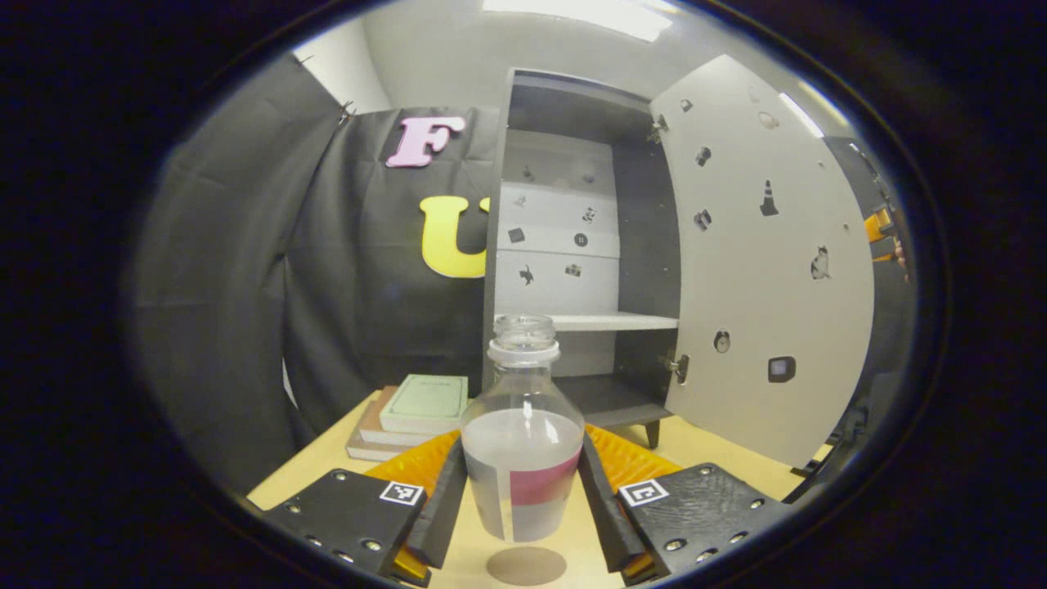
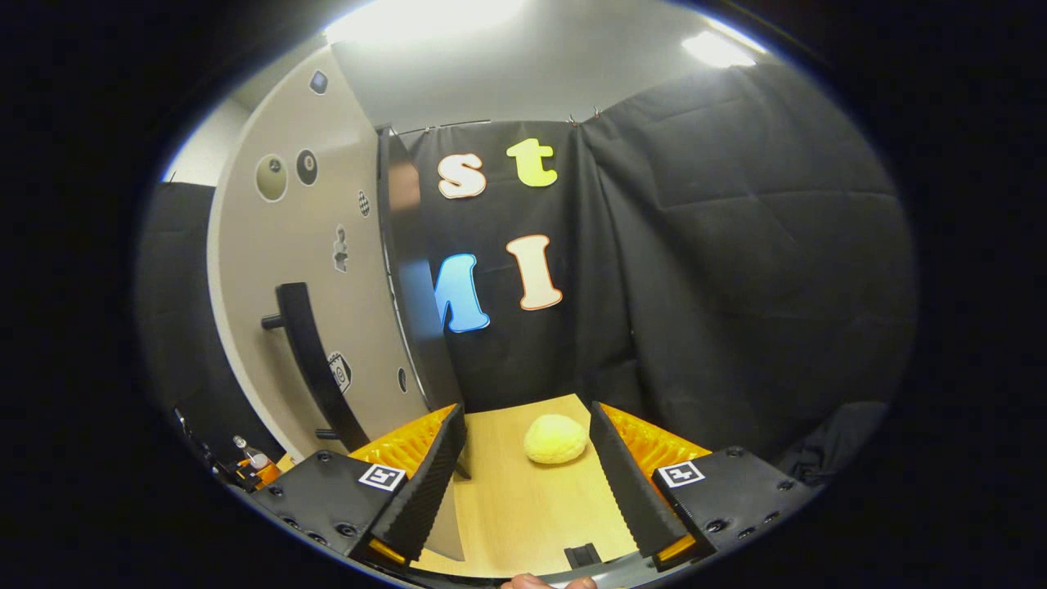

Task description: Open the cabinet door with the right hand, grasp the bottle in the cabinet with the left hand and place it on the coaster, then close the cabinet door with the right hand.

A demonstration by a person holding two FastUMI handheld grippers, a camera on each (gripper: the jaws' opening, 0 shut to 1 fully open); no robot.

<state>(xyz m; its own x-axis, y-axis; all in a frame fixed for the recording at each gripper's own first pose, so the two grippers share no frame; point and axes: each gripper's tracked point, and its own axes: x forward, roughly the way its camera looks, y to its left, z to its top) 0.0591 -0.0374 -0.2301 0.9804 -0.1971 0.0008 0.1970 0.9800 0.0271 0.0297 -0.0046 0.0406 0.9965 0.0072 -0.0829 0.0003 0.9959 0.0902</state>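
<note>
Table: pale wood (image 1: 720, 458), black cloth behind.
Left gripper (image 1: 523, 507): both fingers press the bottle (image 1: 522, 458), held upright just above the coaster (image 1: 526, 565).
Right gripper (image 2: 527, 491): wide apart, holding nothing, beside the door (image 2: 311, 270).
Cabinet (image 1: 589, 245): far, door swung open to the right.
Books (image 1: 409, 413): far left.
Yellow sponge (image 2: 555, 438): beyond the right fingers.

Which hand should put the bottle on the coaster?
Left. The left gripper already holds the bottle just above the coaster; the right gripper is open beside the cabinet door.
</note>
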